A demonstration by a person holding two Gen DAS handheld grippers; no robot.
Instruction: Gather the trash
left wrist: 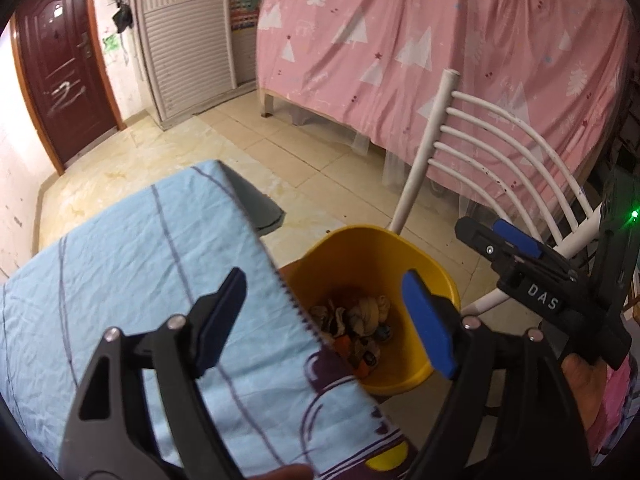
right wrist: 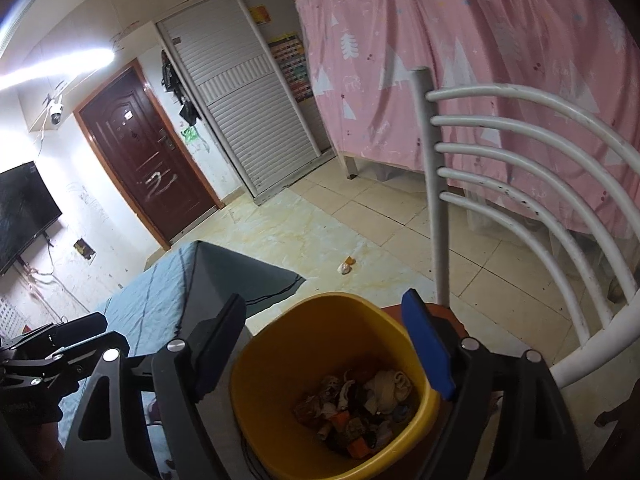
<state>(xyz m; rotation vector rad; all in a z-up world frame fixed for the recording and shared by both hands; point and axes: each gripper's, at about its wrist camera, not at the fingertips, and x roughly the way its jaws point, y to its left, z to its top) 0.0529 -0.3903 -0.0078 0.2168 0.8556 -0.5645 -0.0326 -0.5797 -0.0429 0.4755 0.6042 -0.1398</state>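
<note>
A yellow bin (left wrist: pixel 368 252) (right wrist: pixel 312 328) stands beside the table, holding several crumpled scraps of trash (left wrist: pixel 360 320) (right wrist: pixel 356 412). My left gripper (left wrist: pixel 324 320) is open and empty, held over the table edge and the bin. My right gripper (right wrist: pixel 324 344) is open and empty, right above the bin's mouth; it also shows in the left wrist view (left wrist: pixel 500 240) at the right. A small crumpled scrap (right wrist: pixel 344 268) and an orange bit (right wrist: pixel 350 260) lie on the floor beyond the bin.
A table with a light blue cloth (left wrist: pixel 120 264) (right wrist: pixel 160 296) is at the left. A white chair (left wrist: pixel 480 152) (right wrist: pixel 520 184) stands behind the bin. A pink curtain (left wrist: pixel 440 48), a louvred wardrobe (right wrist: pixel 248 128) and a dark red door (right wrist: pixel 148 152) lie beyond.
</note>
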